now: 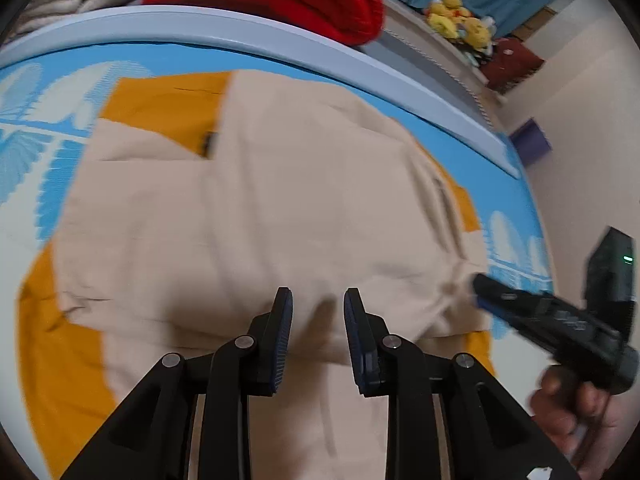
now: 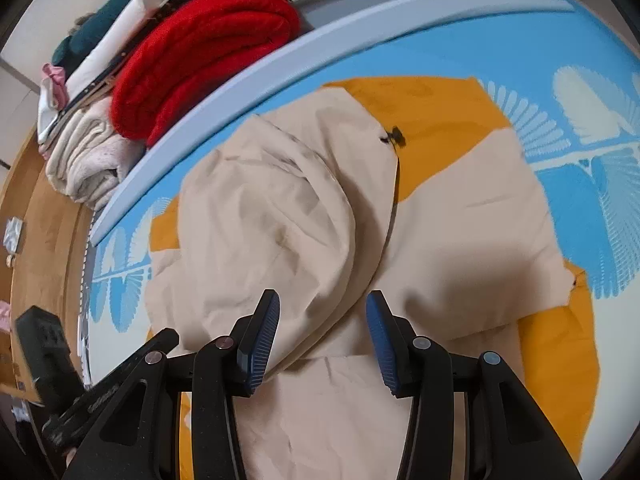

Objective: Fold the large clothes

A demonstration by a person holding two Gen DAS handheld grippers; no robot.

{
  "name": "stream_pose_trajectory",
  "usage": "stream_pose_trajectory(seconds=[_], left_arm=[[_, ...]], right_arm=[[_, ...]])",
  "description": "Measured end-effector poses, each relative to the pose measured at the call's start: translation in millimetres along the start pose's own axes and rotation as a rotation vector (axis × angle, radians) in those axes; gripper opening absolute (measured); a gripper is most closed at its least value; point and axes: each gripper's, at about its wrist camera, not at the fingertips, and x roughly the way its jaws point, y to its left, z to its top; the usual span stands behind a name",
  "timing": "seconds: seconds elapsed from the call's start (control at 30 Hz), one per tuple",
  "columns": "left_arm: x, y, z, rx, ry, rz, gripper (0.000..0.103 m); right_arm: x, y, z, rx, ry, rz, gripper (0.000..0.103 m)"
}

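The beige and orange jacket (image 1: 248,216) is spread flat on the blue patterned bed (image 1: 472,160), directly below and ahead of both claws. The left claw (image 1: 318,312) is seen with its pads apart, nothing between them, angled down over plain beige cloth. The right claw (image 2: 323,318) is likewise parted and empty, held above the bunched fold (image 2: 280,216) that rises just ahead of it and slightly to its left. The garment's long axis is judged to run away from the claws toward the pale bed rail (image 2: 248,96). The right claw seems nearer a graspable edge; the fold would be taken first.
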Motion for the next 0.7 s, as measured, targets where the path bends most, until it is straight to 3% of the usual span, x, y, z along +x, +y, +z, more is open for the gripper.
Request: stream_pose_trajectory(seconds=[0.1, 0.13, 0.17, 0.23, 0.33, 0.4, 0.57, 0.7], left_arm=[[12, -23, -3, 0.075, 0.003, -0.005, 0.032], [19, -29, -5, 0.114, 0.007, 0.015, 0.034], [24, -32, -7, 0.141, 0.014, 0.04, 0.035], [39, -32, -13, 0.176, 0.039, 0.098, 0.036], [69, -15, -21, 0.155, 0.164, 0.196, 0.041], [77, -1, -22, 0.084, 0.219, 0.174, 0.041], [65, -3, -10, 0.079, 0.219, 0.175, 0.041], [53, 8, -2, 0.015, 0.174, 0.195, 0.036]], right_arm=[[19, -8, -3, 0.057, 0.025, 0.012, 0.039], [23, -10, -3, 0.07, 0.031, 0.018, 0.024], [31, -13, -5, 0.089, 0.049, 0.033, 0.016], [41, -17, -6, 0.11, 0.067, 0.035, 0.014], [56, -20, -8, 0.101, 0.104, -0.042, 0.014], [68, -23, -11, 0.094, 0.142, -0.088, 0.014], [70, -13, -9, 0.07, 0.131, -0.122, 0.019], [48, 5, -1, 0.007, 0.023, -0.135, 0.03]])
